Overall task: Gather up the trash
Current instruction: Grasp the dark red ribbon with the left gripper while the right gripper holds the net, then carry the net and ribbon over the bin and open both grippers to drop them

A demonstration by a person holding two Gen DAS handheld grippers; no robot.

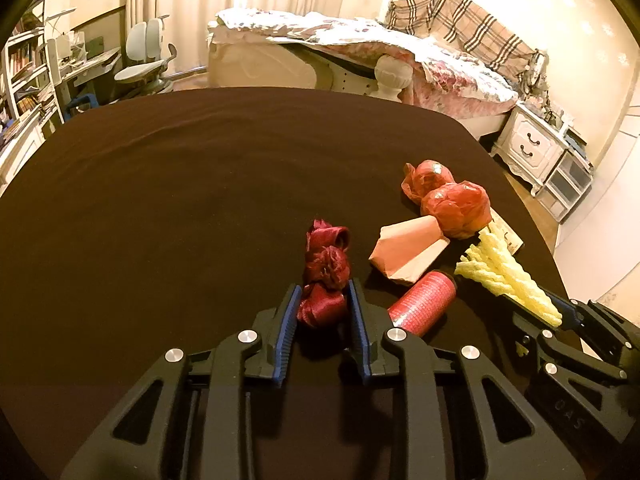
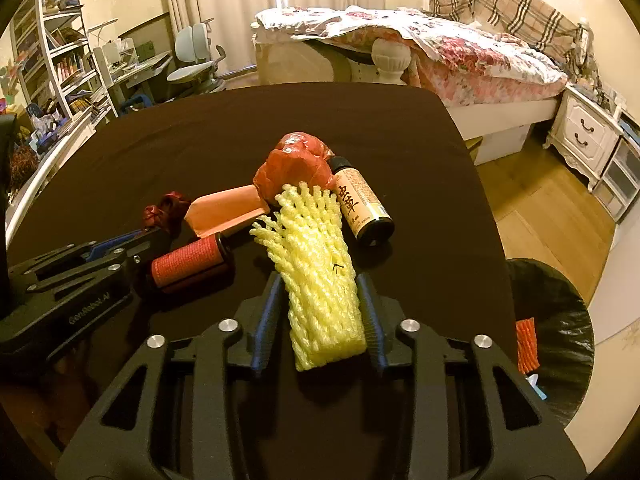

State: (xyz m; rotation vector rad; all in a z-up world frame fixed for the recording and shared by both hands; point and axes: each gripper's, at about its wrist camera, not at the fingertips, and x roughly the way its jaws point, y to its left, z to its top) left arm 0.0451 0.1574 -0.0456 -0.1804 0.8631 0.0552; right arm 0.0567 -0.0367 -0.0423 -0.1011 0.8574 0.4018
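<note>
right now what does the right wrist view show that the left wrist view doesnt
Only the right wrist view: the brown bottle beside the foam net and the black-lined bin past the table edge.
Only the left wrist view: the left gripper shut on the dark red ribbon.
Both: the right gripper shut on the yellow foam net, the red roll, the pink paper, the red plastic bag.

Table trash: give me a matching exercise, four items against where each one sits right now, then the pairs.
Items
1. dark red ribbon
2. yellow foam net
3. red mesh roll
4. brown bottle

Places
A. lying loose between the two grippers
B. clamped in the left gripper
C. lying beyond the foam net, beside the red plastic bag
D. clamped in the right gripper

Pairs: 1-B, 2-D, 3-A, 4-C
</note>
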